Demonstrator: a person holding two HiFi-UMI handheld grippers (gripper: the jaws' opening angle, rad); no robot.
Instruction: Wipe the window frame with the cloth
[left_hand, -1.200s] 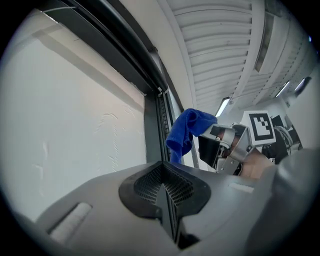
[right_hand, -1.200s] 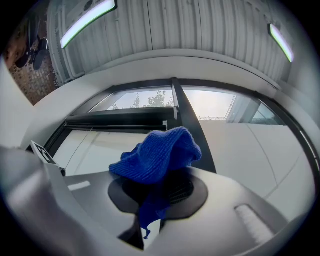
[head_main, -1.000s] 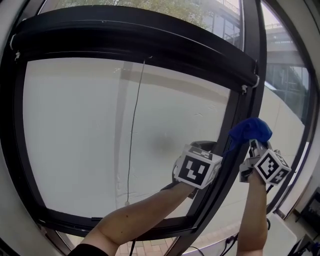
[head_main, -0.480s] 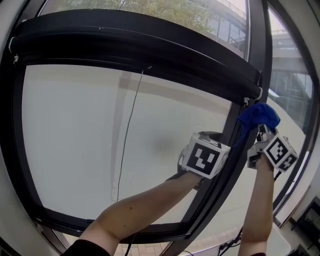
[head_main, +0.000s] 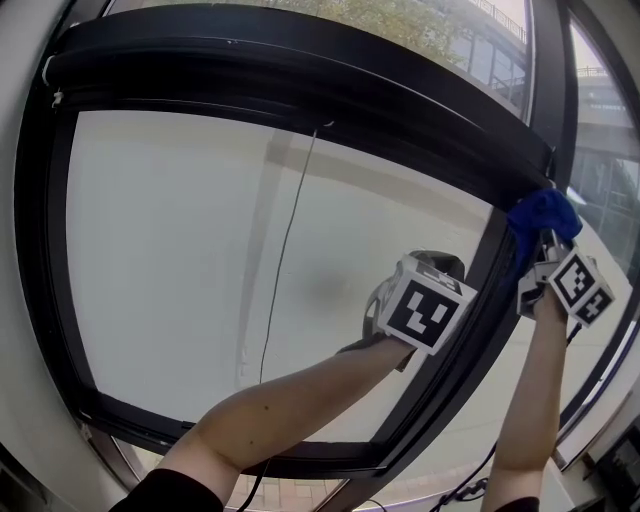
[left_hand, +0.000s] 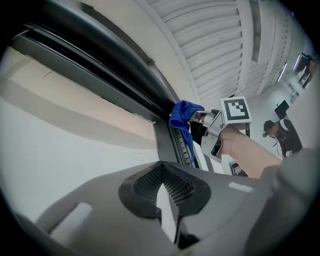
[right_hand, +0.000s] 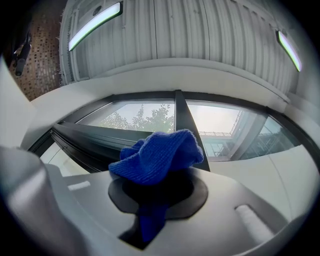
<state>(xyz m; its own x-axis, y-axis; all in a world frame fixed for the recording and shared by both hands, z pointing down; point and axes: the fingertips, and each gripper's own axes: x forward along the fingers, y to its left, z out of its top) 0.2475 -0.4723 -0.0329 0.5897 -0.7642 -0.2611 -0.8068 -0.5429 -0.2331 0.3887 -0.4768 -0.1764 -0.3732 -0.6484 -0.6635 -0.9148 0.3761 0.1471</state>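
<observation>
The black window frame (head_main: 548, 100) is filling the scene. The left claw (left_hand: 162, 187) is hovering near the white pane, its jaws almost together and holding nothing. The right claw (right_hand: 155, 200) is clamping the blue cloth (right_hand: 157, 155), which is touching the frame's right post, high up.

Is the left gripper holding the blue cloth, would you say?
No, the left gripper is shut on nothing; the right gripper clamps the blue cloth.
</observation>
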